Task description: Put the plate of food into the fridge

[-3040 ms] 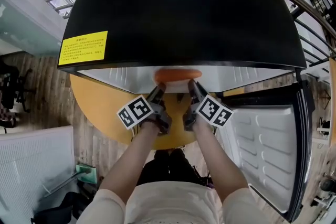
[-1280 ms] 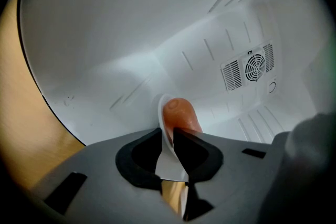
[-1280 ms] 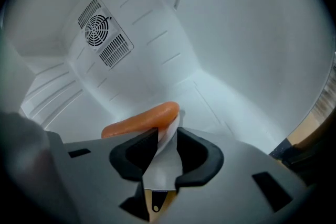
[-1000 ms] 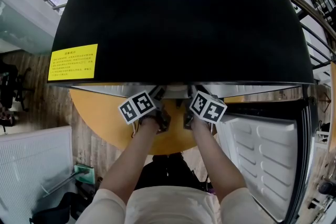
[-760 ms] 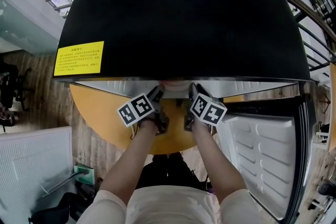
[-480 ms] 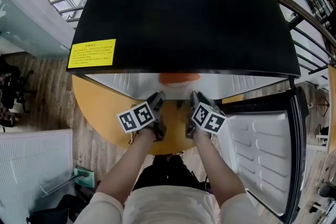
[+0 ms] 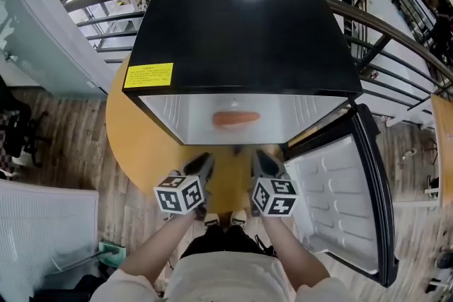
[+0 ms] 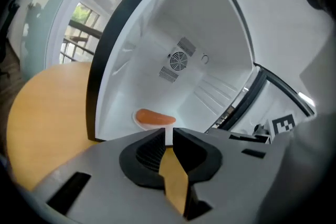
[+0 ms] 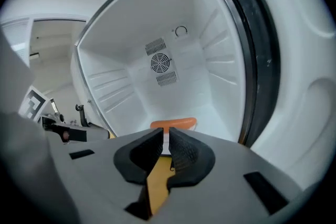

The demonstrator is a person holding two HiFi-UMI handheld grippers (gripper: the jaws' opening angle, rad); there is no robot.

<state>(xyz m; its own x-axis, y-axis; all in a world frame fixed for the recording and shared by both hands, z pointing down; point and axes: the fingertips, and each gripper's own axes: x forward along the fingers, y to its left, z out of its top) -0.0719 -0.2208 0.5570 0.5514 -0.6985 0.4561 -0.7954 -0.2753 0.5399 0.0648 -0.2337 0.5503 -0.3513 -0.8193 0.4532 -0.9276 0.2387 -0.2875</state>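
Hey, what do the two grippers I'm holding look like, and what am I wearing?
The left gripper and right gripper both have grey bodies with black, ribbed fingers. Each carries a white cube printed with black square markers. You are wearing a pale short-sleeved top.

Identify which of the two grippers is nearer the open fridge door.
The right gripper: it is beside the open fridge door, whereas the left gripper is on the side away from it.
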